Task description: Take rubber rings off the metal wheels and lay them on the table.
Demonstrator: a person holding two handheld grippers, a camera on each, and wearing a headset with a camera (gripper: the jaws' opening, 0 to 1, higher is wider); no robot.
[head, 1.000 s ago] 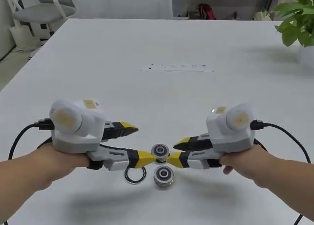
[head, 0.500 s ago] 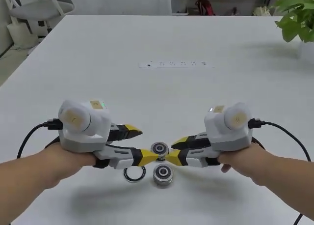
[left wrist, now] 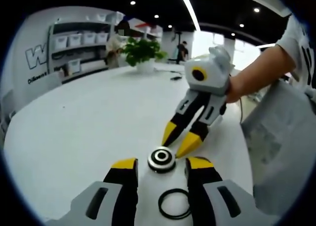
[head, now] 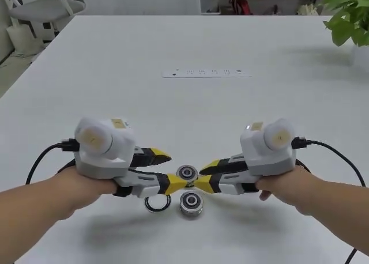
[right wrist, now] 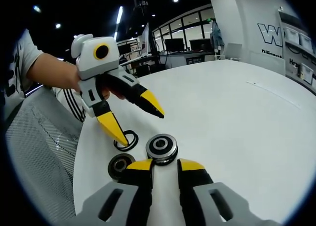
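A black rubber ring (head: 157, 203) lies flat on the white table (head: 184, 114), just beside a round metal wheel (head: 191, 202). A second wheel (head: 187, 173) sits a bit farther back, right between the yellow tips of my two grippers. My left gripper (head: 174, 169) has its jaws spread wide. My right gripper (head: 200, 176) points in from the other side, jaws a little apart and gripping nothing. A long power strip (head: 206, 73) lies well behind.
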